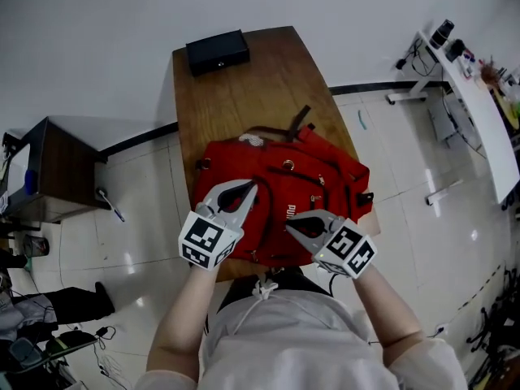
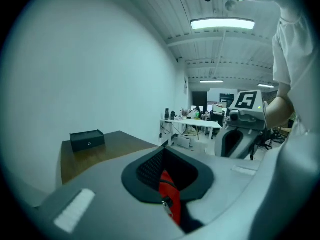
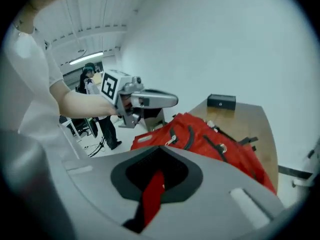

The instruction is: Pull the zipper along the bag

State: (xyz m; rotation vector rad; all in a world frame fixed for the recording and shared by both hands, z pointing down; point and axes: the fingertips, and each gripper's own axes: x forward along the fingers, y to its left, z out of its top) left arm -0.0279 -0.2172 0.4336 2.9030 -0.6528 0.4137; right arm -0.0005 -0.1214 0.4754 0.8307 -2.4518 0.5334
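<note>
A red backpack (image 1: 284,185) lies on the near half of a wooden table (image 1: 244,80). In the head view my left gripper (image 1: 253,186) reaches over the bag's left side and my right gripper (image 1: 288,224) points left across its front panel. Both pairs of jaws stand together. In the left gripper view the left gripper (image 2: 165,146) shows red fabric (image 2: 170,189) and a small metal zipper piece through its jaw window. The right gripper (image 3: 159,148) shows a strip of red there, with the backpack (image 3: 215,139) beyond. Whether either tip pinches anything is hidden.
A black box (image 1: 217,51) sits at the table's far end. A dark side table (image 1: 57,169) stands on the left and a white desk (image 1: 479,112) on the right. The person's body is against the table's near edge. Cables lie on the tiled floor.
</note>
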